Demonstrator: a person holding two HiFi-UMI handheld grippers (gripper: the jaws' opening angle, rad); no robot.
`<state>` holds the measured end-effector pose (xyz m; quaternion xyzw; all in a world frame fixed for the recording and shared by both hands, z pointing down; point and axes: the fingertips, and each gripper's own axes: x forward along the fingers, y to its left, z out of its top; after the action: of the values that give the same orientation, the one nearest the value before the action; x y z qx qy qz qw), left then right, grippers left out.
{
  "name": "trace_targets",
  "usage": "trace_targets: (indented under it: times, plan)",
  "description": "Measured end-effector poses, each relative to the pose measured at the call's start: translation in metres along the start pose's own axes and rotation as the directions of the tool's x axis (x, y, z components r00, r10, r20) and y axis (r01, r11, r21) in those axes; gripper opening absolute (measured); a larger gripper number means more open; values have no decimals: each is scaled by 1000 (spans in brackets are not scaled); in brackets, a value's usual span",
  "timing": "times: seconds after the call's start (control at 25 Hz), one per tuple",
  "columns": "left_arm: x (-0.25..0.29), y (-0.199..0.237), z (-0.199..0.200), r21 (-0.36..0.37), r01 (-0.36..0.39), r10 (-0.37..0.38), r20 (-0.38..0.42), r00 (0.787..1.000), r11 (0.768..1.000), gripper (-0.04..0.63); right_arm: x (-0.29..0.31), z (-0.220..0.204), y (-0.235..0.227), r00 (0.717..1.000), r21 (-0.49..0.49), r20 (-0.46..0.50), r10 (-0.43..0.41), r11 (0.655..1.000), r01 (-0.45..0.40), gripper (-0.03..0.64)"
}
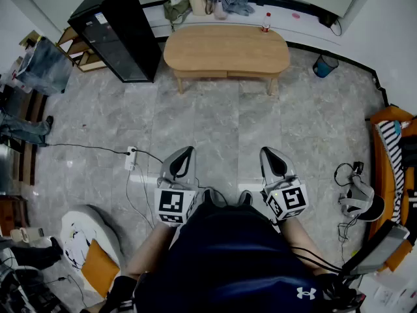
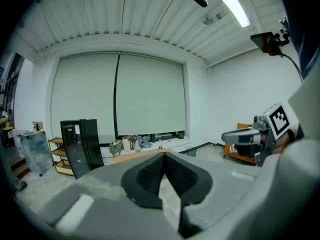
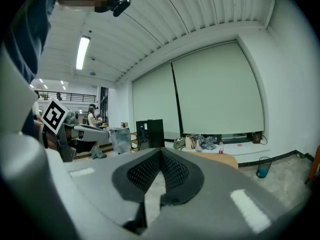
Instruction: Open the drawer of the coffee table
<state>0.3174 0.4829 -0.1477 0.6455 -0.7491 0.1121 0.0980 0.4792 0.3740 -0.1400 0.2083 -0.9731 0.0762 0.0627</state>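
Observation:
A light wooden oval coffee table (image 1: pixel 227 48) stands across the room, well ahead of both grippers; its drawer front (image 1: pixel 227 74) sits flush under the top. My left gripper (image 1: pixel 187 151) and right gripper (image 1: pixel 266 152) hang side by side close to my body, both shut with nothing between their jaws. In the left gripper view the left gripper (image 2: pixel 163 155) has its tips touching, and the table (image 2: pixel 135 156) shows far off behind them. In the right gripper view the right gripper (image 3: pixel 160 150) is likewise shut, with the table (image 3: pixel 222 159) far beyond.
A black cabinet (image 1: pixel 117 30) stands left of the table, with a wooden shelf (image 1: pixel 78 51) behind it. A red-capped bottle (image 1: pixel 266 22) and bags (image 1: pixel 215 2) sit on the back ledge. A blue bin (image 1: pixel 324 64) stands at right. A power strip and cable (image 1: pixel 131 158) lie on the floor.

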Motion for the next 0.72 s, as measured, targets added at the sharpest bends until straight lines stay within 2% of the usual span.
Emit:
trace_targets:
  times: [0.4,0.72]
  plan:
    - [-2,32,-8,-13,-23,24,3,1000,1000,2,26,-4,11,1000,-11,-12,0,1000,0,2]
    - [-7,88,-23,-58,12,-11,9,1000,998,2,67,-1,33,998,33,-19,-51,998,52,3]
